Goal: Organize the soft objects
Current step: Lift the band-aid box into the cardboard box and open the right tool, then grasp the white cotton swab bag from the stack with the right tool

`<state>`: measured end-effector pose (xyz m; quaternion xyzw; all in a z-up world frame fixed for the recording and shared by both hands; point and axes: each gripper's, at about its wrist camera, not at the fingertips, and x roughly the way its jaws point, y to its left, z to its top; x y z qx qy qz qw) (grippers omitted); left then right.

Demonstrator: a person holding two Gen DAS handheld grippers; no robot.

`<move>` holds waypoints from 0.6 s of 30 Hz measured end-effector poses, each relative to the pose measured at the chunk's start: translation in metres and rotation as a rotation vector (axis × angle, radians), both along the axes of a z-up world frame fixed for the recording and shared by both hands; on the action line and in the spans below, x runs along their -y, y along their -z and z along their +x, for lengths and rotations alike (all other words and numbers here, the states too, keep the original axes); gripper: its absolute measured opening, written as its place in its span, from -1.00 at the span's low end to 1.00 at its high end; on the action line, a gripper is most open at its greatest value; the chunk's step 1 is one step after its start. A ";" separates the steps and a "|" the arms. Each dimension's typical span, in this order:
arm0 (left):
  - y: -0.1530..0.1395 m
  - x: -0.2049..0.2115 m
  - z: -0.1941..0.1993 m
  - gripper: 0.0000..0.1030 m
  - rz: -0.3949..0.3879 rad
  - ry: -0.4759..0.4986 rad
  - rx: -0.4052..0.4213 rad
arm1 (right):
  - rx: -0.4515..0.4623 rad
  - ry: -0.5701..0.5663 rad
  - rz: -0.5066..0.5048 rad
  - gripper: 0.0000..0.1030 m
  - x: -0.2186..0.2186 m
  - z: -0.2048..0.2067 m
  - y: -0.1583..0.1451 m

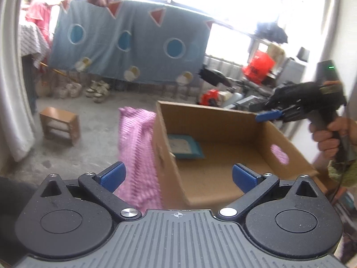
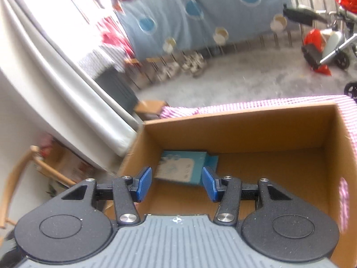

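An open cardboard box (image 1: 287, 138) stands on a pink checked cloth (image 1: 138, 147) that hangs down at its left side. A flat teal packet (image 1: 186, 148) lies on the box floor near the far left corner. My left gripper (image 1: 177, 176) is open and empty at the box's near edge. My right gripper (image 1: 266, 115) shows at the far right rim of the box. In the right wrist view the right gripper (image 2: 177, 185) is open and empty above the box (image 2: 245, 122), with the teal packet (image 2: 180, 167) just beyond its fingers. The cloth (image 2: 256, 103) edges the far rim.
A small wooden stool (image 1: 60, 125) stands on the concrete floor to the left. A blue blanket with circles (image 1: 125, 42) hangs at the back, shoes (image 1: 96, 89) below it. A white curtain (image 1: 13, 89) hangs at the left. Red bags and clutter (image 1: 256, 67) fill the back right.
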<state>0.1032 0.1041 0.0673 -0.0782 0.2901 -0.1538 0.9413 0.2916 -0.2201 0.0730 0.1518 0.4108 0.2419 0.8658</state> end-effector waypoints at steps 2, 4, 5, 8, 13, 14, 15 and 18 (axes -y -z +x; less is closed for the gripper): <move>0.003 0.005 -0.008 0.98 -0.020 0.060 -0.024 | 0.039 0.000 0.055 0.05 0.020 -0.035 -0.013; 0.009 0.013 -0.016 0.98 -0.029 0.110 -0.043 | 0.060 0.004 0.109 0.05 0.037 -0.069 -0.018; 0.011 0.019 -0.019 0.98 -0.025 0.136 -0.051 | 0.060 0.008 0.132 0.05 0.045 -0.085 -0.017; 0.023 0.039 -0.027 0.95 0.002 0.201 -0.073 | 0.031 0.011 0.202 0.05 0.053 -0.129 -0.002; 0.046 0.067 -0.026 0.64 0.039 0.277 -0.165 | -0.080 0.018 0.270 0.01 0.049 -0.174 0.048; 0.050 0.070 -0.025 0.50 0.054 0.281 -0.180 | -0.094 0.021 0.273 0.00 0.046 -0.179 0.056; 0.054 0.073 -0.023 0.47 0.068 0.280 -0.194 | -0.104 0.029 0.272 -0.01 0.042 -0.183 0.064; 0.064 0.075 -0.016 0.40 0.083 0.265 -0.245 | -0.116 0.053 0.230 -0.04 0.031 -0.190 0.078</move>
